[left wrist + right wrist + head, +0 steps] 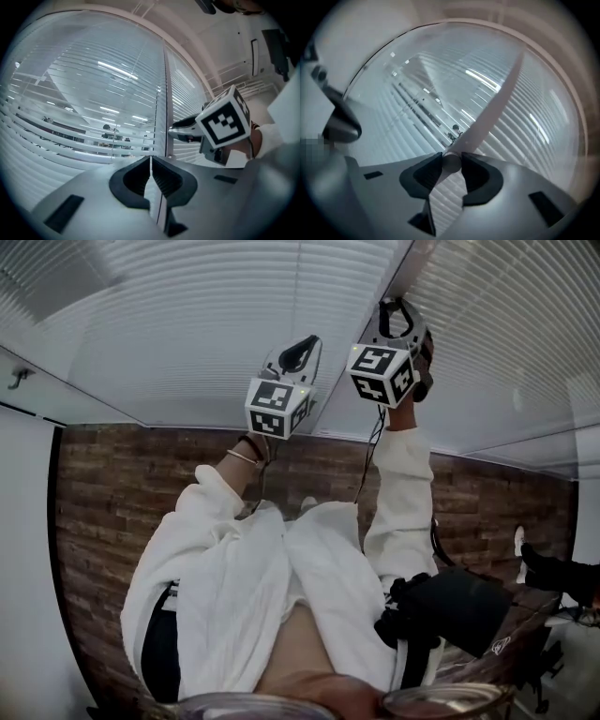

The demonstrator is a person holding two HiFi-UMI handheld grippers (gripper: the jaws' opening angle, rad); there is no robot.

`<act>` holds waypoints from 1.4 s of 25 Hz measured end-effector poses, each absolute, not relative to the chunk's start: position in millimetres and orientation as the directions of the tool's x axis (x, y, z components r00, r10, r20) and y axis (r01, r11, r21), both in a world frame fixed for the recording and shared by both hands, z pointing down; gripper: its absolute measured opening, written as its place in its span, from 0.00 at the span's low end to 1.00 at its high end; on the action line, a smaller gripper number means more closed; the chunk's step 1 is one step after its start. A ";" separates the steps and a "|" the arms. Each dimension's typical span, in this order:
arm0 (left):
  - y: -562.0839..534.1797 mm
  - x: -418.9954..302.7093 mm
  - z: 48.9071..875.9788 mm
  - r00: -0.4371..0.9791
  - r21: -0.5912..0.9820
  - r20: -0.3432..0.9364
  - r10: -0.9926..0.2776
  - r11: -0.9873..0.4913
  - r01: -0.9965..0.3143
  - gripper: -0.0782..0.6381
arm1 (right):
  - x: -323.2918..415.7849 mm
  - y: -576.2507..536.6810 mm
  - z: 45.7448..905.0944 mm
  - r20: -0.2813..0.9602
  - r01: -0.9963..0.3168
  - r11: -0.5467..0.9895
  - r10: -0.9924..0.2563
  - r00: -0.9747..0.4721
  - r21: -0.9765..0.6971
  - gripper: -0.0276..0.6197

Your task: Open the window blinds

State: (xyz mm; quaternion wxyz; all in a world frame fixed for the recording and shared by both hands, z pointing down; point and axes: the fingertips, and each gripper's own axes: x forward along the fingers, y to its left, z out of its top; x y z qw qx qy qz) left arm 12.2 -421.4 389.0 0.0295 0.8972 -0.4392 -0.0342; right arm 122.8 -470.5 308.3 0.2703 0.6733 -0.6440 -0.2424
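Right tongs (451, 163) clamping wand (490, 105), left tongs (151, 171) closed, blinds (93, 93) beyond.

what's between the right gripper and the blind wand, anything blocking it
Nothing visible stands in the way. The right gripper has its jaws shut directly on the wand, which slants up in front of the blinds. No other thing shows between the jaws and the wand.

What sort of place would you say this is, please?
Probably an office: large slatted window blinds, ceiling strip lights and people visible beyond them, and a wood-plank floor.
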 end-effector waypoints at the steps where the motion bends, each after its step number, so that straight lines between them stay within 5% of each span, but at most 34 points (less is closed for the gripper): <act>1: -421.2 12.3 389.6 0.613 0.083 -0.036 -0.789 -0.614 -0.785 0.11 | 119.6 -470.6 309.9 0.017 -0.639 -0.037 -0.997 0.079 0.768 0.24; 3: -421.3 13.0 390.5 0.615 0.085 -0.035 -0.788 -0.616 -0.783 0.11 | 117.0 -471.8 311.7 0.023 -0.551 -0.039 -0.994 0.104 0.834 0.24; 5: -421.4 14.5 389.9 0.616 0.088 -0.036 -0.787 -0.617 -0.782 0.11 | 119.0 -471.5 308.8 0.053 -0.664 -0.009 -0.996 0.072 0.748 0.24; 10: -421.3 16.7 388.0 0.616 0.096 -0.039 -0.786 -0.617 -0.781 0.11 | 132.0 -471.2 301.3 0.037 -0.981 0.056 -0.998 -0.050 0.183 0.24; 13: -419.9 17.4 386.8 0.617 0.097 -0.040 -0.786 -0.617 -0.781 0.11 | 140.2 -471.0 300.7 0.003 -0.986 0.083 -0.996 -0.084 -0.148 0.24; 16: -420.0 15.9 386.6 0.614 0.099 -0.042 -0.788 -0.614 -0.783 0.11 | 143.0 -471.4 301.0 -0.016 -0.946 0.098 -0.995 -0.098 -0.310 0.24; 19: -420.8 14.3 388.4 0.611 0.097 -0.040 -0.791 -0.611 -0.785 0.11 | 140.6 -473.1 302.8 0.011 -0.980 0.099 -0.995 -0.103 -0.171 0.24; 21: -421.2 12.4 389.3 0.609 0.097 -0.039 -0.792 -0.610 -0.787 0.11 | 135.5 -472.8 306.5 0.065 -0.985 0.085 -0.995 -0.076 0.149 0.24; 24: -421.8 8.0 390.1 0.607 0.098 -0.036 -0.794 -0.607 -0.788 0.11 | 122.5 -470.1 307.0 0.068 -0.705 0.020 -0.997 0.040 0.709 0.24; 26: -422.1 6.4 390.6 0.605 0.103 -0.036 -0.796 -0.605 -0.790 0.11 | 117.1 -471.3 307.7 0.048 -0.546 -0.015 -0.994 0.101 0.838 0.24; 31: -420.8 8.5 390.5 0.605 0.100 -0.037 -0.795 -0.606 -0.789 0.11 | 124.0 -469.7 300.8 0.077 -0.843 0.020 -0.997 0.026 0.537 0.24; 35: -420.4 8.8 388.9 0.605 0.100 -0.037 -0.795 -0.606 -0.789 0.11 | 130.0 -469.4 298.9 0.052 -0.952 0.036 -0.998 -0.021 0.305 0.24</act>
